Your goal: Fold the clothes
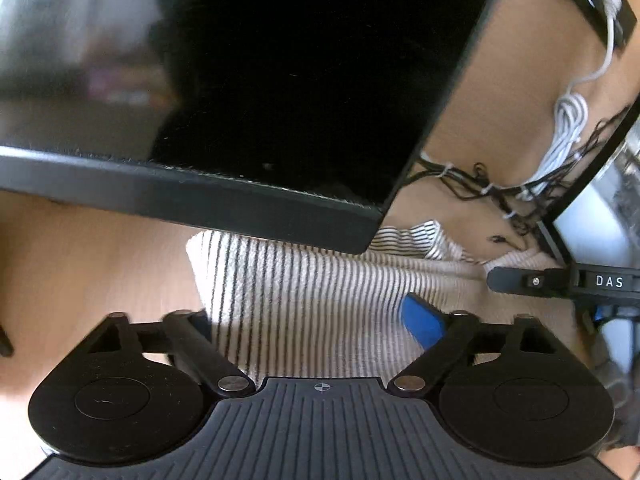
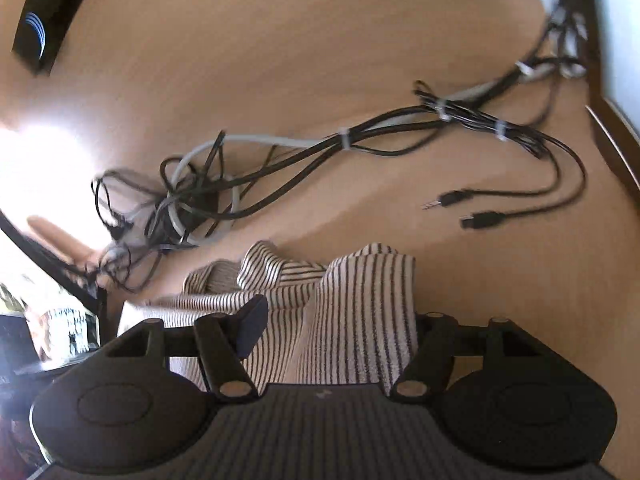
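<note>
A cream garment with thin dark stripes (image 1: 304, 292) lies on the wooden desk between my left gripper's (image 1: 320, 320) spread fingers. One blue pad (image 1: 422, 320) shows at its right; the left finger is hidden by cloth. In the right wrist view the same striped garment (image 2: 352, 316) is bunched and draped between my right gripper's (image 2: 332, 320) fingers, with a dark blue pad (image 2: 252, 324) at its left. The right finger is hidden behind cloth. The right gripper's body shows in the left wrist view (image 1: 560, 282), touching the garment's far edge.
A black monitor (image 1: 280, 92) hangs low over the garment's far end. A tangle of black and grey cables (image 2: 280, 168) lies on the desk (image 2: 280, 40) just beyond the cloth. A white cable coil (image 1: 568, 128) sits at the right. A black device (image 2: 48, 16) lies far left.
</note>
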`<state>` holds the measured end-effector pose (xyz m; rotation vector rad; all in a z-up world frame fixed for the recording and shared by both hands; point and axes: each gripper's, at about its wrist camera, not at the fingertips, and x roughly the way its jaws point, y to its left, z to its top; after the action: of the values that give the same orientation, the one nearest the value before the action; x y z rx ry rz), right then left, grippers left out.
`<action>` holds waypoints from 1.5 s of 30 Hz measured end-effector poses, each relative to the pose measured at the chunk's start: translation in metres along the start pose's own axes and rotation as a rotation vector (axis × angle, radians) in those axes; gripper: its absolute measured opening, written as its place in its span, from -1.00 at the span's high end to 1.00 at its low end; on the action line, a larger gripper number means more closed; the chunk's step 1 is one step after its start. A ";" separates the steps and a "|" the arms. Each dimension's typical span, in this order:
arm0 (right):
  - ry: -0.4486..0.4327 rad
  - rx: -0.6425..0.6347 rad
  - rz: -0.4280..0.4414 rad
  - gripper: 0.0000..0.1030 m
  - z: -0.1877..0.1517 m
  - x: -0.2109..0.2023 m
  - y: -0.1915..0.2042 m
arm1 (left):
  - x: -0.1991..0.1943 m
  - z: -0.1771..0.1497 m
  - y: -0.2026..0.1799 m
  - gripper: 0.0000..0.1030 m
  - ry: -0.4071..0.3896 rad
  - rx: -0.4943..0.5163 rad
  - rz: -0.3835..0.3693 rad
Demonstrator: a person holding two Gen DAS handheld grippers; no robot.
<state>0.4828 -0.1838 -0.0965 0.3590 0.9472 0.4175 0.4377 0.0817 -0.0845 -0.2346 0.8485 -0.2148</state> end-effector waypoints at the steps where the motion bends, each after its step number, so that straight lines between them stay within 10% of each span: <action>1: 0.002 -0.039 -0.019 0.39 -0.002 -0.001 0.005 | -0.002 -0.001 0.000 -0.33 -0.006 0.009 0.010; 6: -0.056 -0.112 -0.013 0.49 -0.013 -0.032 0.022 | -0.021 -0.005 0.011 0.41 -0.016 -0.011 -0.010; 19: -0.103 -0.255 -0.090 0.52 -0.039 -0.081 0.060 | -0.078 -0.006 -0.017 0.52 -0.038 0.034 -0.093; 25: -0.217 -0.568 -0.112 0.52 -0.082 -0.143 0.100 | -0.149 -0.034 -0.001 0.52 -0.131 0.179 -0.160; 29: -0.232 -0.875 -0.177 0.52 -0.155 -0.177 0.124 | -0.186 -0.076 0.014 0.52 -0.087 0.287 -0.203; 36: -0.011 -1.131 -0.298 0.51 -0.270 -0.170 0.122 | -0.221 -0.144 0.070 0.50 0.094 0.247 -0.203; 45: -0.105 -1.344 -0.619 0.60 -0.319 -0.159 0.135 | -0.238 -0.143 0.105 -0.34 0.112 0.023 -0.358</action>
<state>0.1092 -0.1097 -0.0932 -1.0981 0.4651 0.3700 0.1862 0.2311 -0.0365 -0.3548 0.9110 -0.5760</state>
